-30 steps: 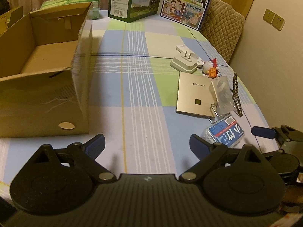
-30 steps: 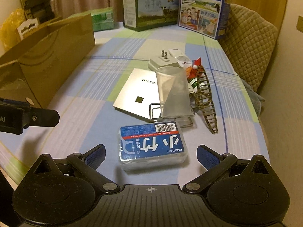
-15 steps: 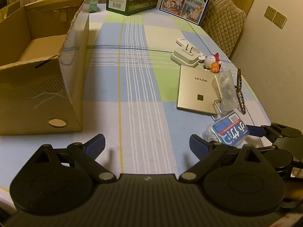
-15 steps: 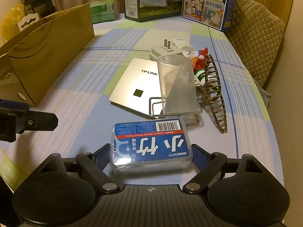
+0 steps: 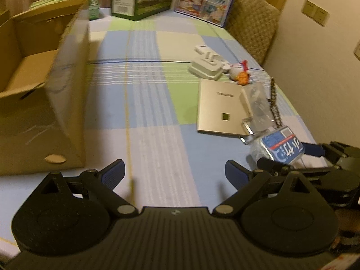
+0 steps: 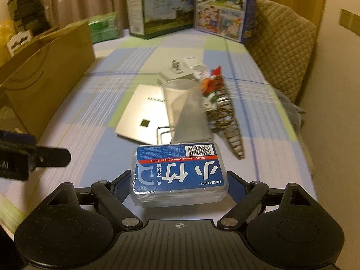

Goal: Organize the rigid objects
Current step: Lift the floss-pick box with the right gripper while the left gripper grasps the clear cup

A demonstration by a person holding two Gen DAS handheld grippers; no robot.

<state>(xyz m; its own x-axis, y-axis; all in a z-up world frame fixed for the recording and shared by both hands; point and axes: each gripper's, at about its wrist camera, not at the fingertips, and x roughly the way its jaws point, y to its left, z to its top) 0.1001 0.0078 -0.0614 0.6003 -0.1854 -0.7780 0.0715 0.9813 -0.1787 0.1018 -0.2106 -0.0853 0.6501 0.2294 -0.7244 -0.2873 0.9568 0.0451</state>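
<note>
Floss-pick box, a clear plastic case with a blue label (image 5: pixel 281 145), sat in my left-wrist view near the table's right edge, pinched between the fingers of the right gripper (image 5: pixel 284 157) and apparently just off the checked tablecloth (image 5: pixel 148 103), though blur kept me from being sure. My own left gripper (image 5: pixel 174 172) hung over the near edge with its fingers spread wide and nothing between them. The open brown cardboard box (image 5: pixel 45 94) stood at the left side of the table, its inside bare as far as I could see. Beyond the held case lay a flat gold TP-Link panel (image 5: pixel 219 110), a white plug adapter (image 5: pixel 207 66) and a small red-and-white toy figure (image 5: pixel 240 73).

From the right wrist, the floss-pick box (image 6: pixel 178 175) filled the gap of the right gripper (image 6: pixel 178 183), both fingers pressed against its short ends. Just behind it stood a clear plastic cup in a wire holder (image 6: pixel 186 110) and a ribbed wooden rack (image 6: pixel 227 117); the cardboard box (image 6: pixel 51 72) was well off to the left.

I judged the grip square but slippery on smooth plastic, so I meant to lift straight clear of the wire holder, carry level across to the carton, pass over its tall near wall, and release low inside, keeping the left gripper (image 6: pixel 33 157) out of the path.
</note>
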